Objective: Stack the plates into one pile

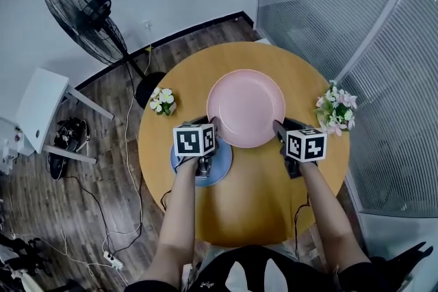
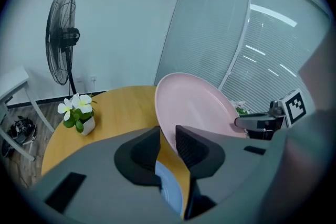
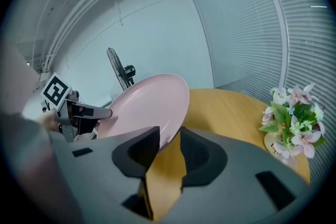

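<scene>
A large pink plate (image 1: 246, 108) hangs lifted over the round wooden table (image 1: 260, 208), tilted, with a gripper on each side. My left gripper (image 1: 213, 126) is shut on its near-left rim, and my right gripper (image 1: 279, 129) is shut on its near-right rim. In the left gripper view the pink plate (image 2: 194, 107) runs between my jaws, and a blue plate (image 2: 169, 186) shows below them. That blue plate (image 1: 222, 162) lies flat on the table under my left gripper, partly hidden by it. In the right gripper view the pink plate (image 3: 152, 105) is clamped at its edge.
A small pot of white flowers (image 1: 163, 100) stands at the table's left edge and a pot of pink flowers (image 1: 337, 109) at its right edge. A standing fan (image 1: 85, 14) and a white side table (image 1: 41, 106) are on the floor to the left. A wall with blinds (image 1: 383, 44) runs along the right.
</scene>
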